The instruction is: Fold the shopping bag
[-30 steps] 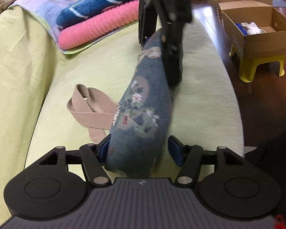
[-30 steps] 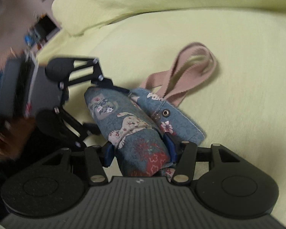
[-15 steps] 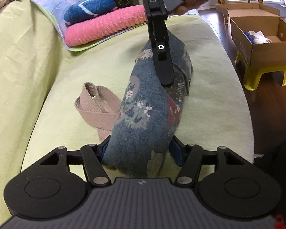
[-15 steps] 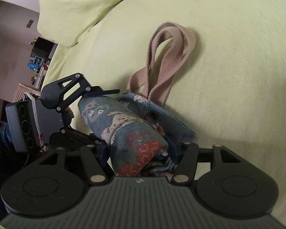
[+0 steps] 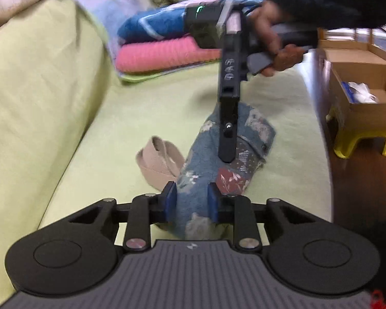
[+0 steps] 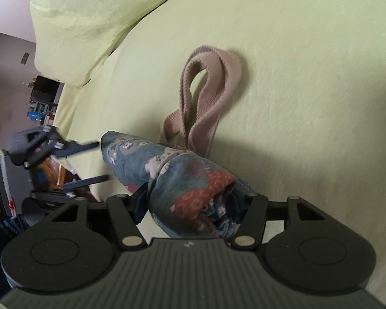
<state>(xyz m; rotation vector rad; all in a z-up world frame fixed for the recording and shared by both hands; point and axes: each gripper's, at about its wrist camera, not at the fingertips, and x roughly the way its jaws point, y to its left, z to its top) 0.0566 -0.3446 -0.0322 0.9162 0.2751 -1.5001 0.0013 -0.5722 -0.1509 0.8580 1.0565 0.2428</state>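
Observation:
The shopping bag (image 5: 208,152), blue floral cloth rolled into a tube, is held between both grippers above the green sofa seat (image 5: 141,118). My left gripper (image 5: 192,200) has its jaws closing, and the blue pads press the roll's near end. The right gripper (image 5: 227,154), held by a hand (image 5: 270,43), comes down on the far end. In the right wrist view the right gripper (image 6: 193,200) is shut on the thick red-patched end of the bag (image 6: 182,175). The left gripper (image 6: 95,162) shows blurred at the other end. The beige handles (image 6: 205,97) lie loose on the seat.
Folded pink and blue towels (image 5: 162,54) lie on a mat at the far end of the seat. The sofa back cushion (image 5: 25,90) rises on the left. Off the seat's right edge, a cardboard box (image 5: 360,95) sits on a yellow stool (image 5: 360,139) over a wooden floor.
My left jaws have narrowed onto the roll's end and that gripper has risen and drawn back. The right gripper has rolled, and the bag has turned with it.

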